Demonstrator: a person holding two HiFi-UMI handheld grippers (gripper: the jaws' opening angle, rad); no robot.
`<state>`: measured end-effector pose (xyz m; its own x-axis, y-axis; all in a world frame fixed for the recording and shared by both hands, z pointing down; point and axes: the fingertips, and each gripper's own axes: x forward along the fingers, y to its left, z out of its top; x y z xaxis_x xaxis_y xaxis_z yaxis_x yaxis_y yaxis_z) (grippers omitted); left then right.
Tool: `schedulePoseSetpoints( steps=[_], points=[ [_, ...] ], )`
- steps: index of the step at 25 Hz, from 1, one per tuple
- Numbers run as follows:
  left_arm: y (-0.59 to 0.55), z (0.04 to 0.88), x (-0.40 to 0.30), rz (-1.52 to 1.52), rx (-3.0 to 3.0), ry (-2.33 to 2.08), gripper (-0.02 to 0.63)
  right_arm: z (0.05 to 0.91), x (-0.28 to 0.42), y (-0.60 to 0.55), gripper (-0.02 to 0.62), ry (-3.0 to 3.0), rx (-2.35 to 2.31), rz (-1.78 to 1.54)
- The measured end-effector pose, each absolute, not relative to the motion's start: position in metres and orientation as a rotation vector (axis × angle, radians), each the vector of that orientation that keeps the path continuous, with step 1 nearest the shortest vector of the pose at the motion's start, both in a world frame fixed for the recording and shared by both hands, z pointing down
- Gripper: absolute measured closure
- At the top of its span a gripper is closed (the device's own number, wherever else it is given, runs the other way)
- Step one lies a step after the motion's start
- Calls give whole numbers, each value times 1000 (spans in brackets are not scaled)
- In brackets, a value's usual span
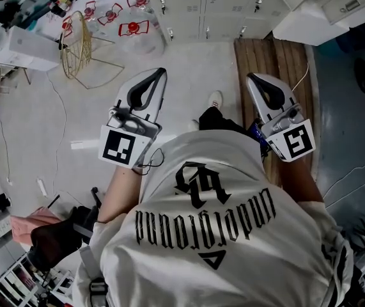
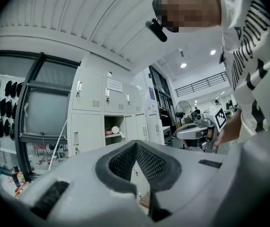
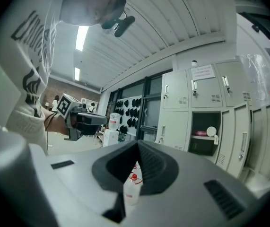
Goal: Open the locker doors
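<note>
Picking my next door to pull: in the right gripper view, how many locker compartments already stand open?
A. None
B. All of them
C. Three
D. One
D: only one lower compartment shows a dark inside, with a white round object on its shelf; the neighbouring locker doors are shut.

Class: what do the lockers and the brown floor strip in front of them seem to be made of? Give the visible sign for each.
Lockers: probably painted sheet metal, pale matte grey; thin flat doors with louvred vent slots.
Floor strip: looks like wood, brown and dull; parallel planks with seams.
</note>
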<state>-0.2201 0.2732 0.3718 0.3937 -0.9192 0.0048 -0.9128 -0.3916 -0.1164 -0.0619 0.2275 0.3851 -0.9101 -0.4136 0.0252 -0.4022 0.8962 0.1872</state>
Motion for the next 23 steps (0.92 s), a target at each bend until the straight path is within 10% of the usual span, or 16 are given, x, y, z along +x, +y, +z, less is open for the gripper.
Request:
schedulePoseSetpoints(
  steps=[23],
  points=[
    [266,366,-236,-58,-2533,1691,600,382,-74,218,591,-2987,669,-290]
  ],
)
